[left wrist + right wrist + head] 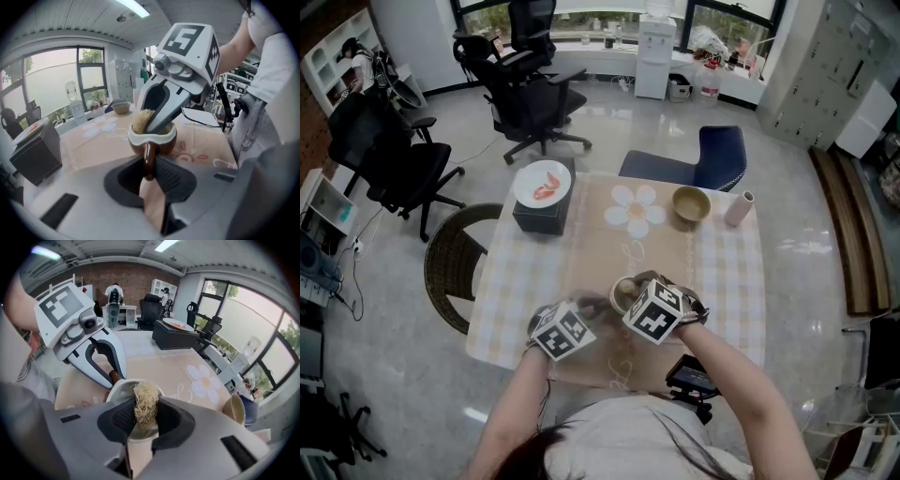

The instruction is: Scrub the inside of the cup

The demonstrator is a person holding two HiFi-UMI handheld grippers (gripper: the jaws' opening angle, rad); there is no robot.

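Observation:
A brown cup with a white rim and pale inside (622, 294) stands on the table's near middle. My left gripper (149, 164) is shut on the cup's handle (148, 157); in the head view it comes in from the left (592, 307). My right gripper (145, 411) is shut on a straw-coloured fibre scrubber (146, 401). It points steeply down into the cup's mouth (121, 389) from the right (630, 294). The left gripper view shows the scrubber (142, 120) just inside the rim, under the right gripper's fingers (161, 110). The cup's bottom is hidden.
A checked cloth with a beige runner covers the table (727, 272). At the far left stands a black box (539, 216) with a white plate (542, 183) on it. A tan bowl (691, 203) and a pale cylinder (738, 208) stand far right. A blue chair (712, 159) and a wicker chair (450, 267) flank the table.

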